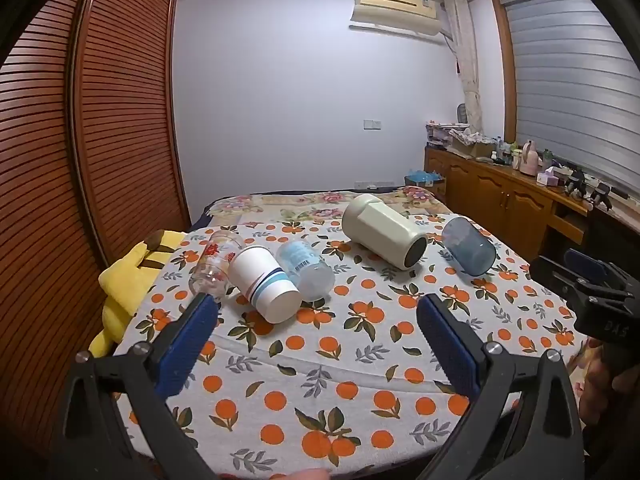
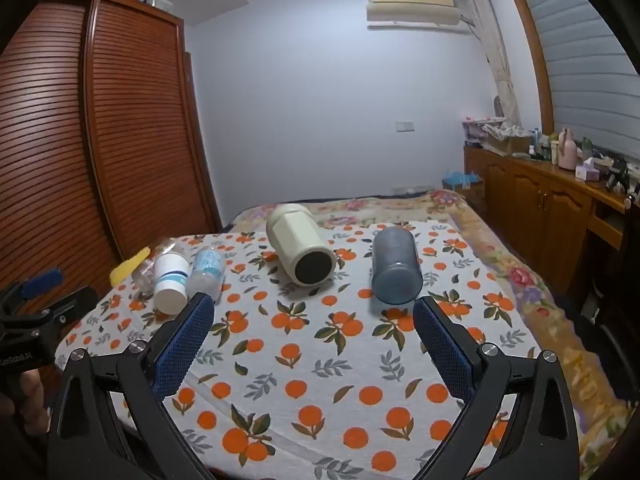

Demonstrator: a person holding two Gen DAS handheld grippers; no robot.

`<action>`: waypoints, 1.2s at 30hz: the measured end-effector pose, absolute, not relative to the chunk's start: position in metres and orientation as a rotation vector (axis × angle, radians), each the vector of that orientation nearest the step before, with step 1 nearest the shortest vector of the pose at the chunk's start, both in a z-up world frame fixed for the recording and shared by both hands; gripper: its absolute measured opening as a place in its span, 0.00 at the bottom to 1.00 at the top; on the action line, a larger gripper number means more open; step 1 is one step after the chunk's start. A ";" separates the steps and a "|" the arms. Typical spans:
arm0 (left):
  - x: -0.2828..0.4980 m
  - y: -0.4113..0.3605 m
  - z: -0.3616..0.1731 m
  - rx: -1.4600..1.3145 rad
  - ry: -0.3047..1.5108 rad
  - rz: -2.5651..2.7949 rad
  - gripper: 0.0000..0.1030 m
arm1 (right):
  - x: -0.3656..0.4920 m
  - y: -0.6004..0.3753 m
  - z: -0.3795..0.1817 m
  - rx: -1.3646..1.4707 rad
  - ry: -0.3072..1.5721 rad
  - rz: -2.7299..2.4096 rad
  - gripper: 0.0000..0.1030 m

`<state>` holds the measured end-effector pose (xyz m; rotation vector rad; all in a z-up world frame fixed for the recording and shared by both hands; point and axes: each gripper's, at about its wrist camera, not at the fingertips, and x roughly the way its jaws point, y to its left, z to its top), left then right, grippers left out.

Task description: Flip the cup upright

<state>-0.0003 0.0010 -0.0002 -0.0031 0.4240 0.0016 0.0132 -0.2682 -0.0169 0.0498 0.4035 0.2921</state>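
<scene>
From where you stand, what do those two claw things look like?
Both match: the left claw and the right claw each have two black plastic arms with silver screws, tipped by blue ribbed pads. The handheld black body shows small pale lettering.

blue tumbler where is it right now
The blue tumbler lies on its side on the orange-print cloth, far right of the row of cups, just right of the cream mug. In the right wrist view it sits just beyond the right fingers.
</scene>
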 end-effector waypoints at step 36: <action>-0.002 -0.002 0.005 0.002 0.427 0.002 0.98 | 0.011 -0.266 -0.020 0.050 0.407 0.295 0.98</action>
